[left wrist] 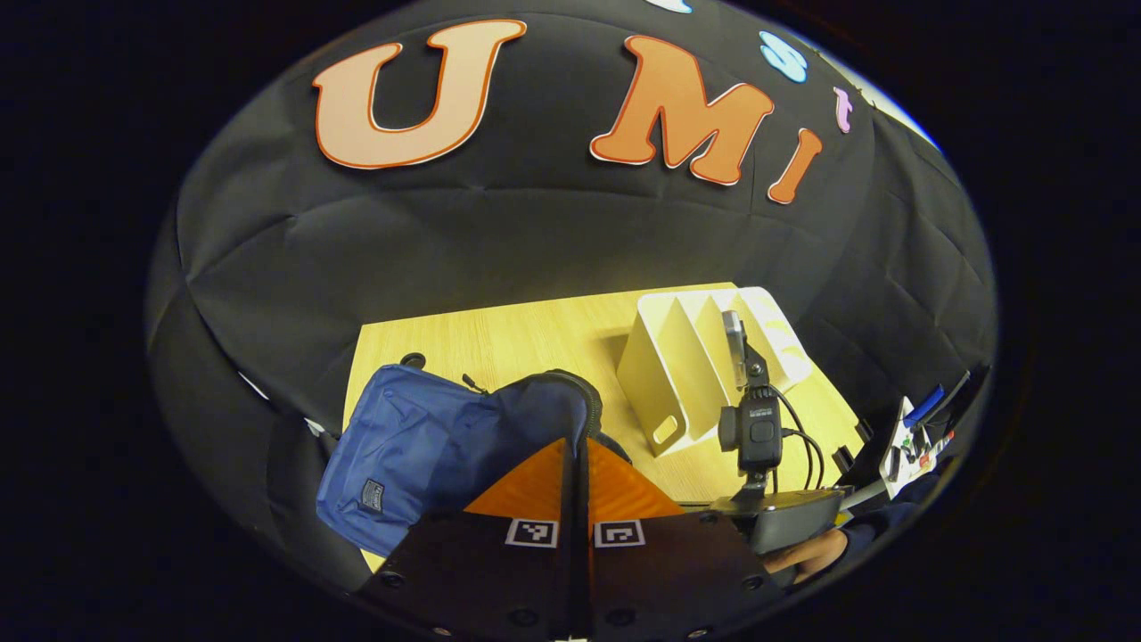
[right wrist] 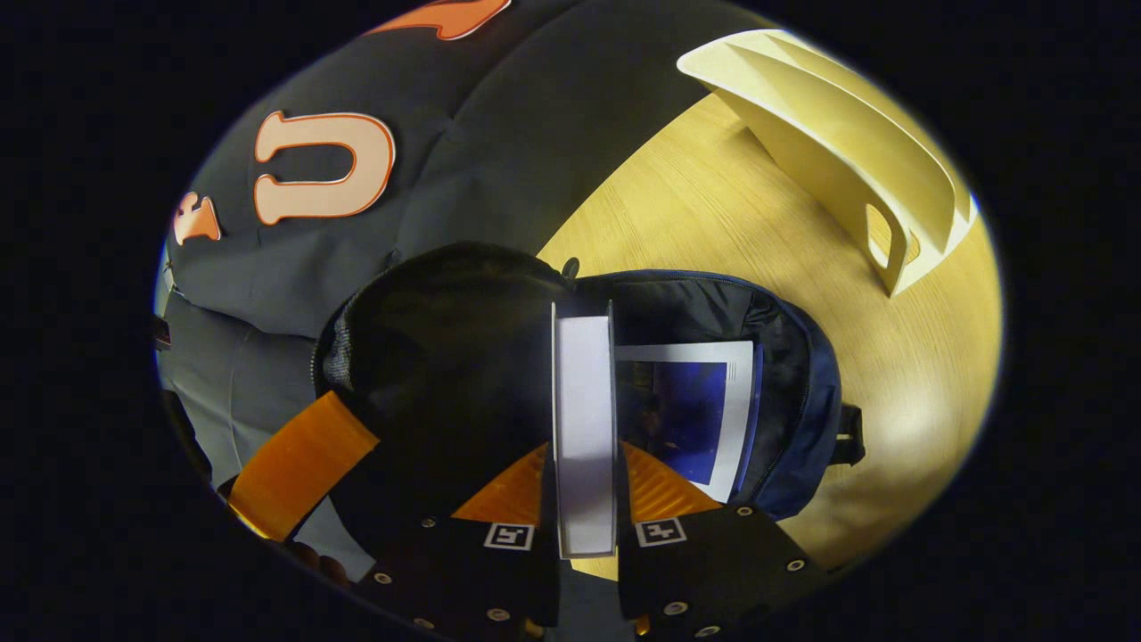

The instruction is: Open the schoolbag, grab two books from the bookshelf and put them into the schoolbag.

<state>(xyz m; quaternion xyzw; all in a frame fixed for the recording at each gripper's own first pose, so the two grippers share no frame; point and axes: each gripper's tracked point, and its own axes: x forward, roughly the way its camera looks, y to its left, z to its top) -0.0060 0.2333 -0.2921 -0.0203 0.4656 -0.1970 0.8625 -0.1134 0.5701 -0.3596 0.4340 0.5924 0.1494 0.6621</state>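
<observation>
The blue schoolbag [left wrist: 410, 446] lies on the wooden table, and my left gripper [left wrist: 577, 443] is shut on its raised flap edge. The right gripper view looks down into the open schoolbag [right wrist: 802, 401], where a blue-covered book [right wrist: 686, 415] lies inside. My right gripper [right wrist: 584, 450] is shut on a second book [right wrist: 584, 374], held on edge with its white pages facing me, just above the bag's opening. One finger of the left gripper [right wrist: 299, 464] shows at the lifted black flap [right wrist: 428, 348]. The white bookshelf [left wrist: 686, 374] [right wrist: 847, 152] holds no books.
The light wooden table [left wrist: 526, 339] ends at the black cloth wall behind. The right gripper's body with camera and cables [left wrist: 753, 428] rises beside the bookshelf, held by a hand [left wrist: 807, 553]. Pens and small items [left wrist: 918, 428] sit at the far right.
</observation>
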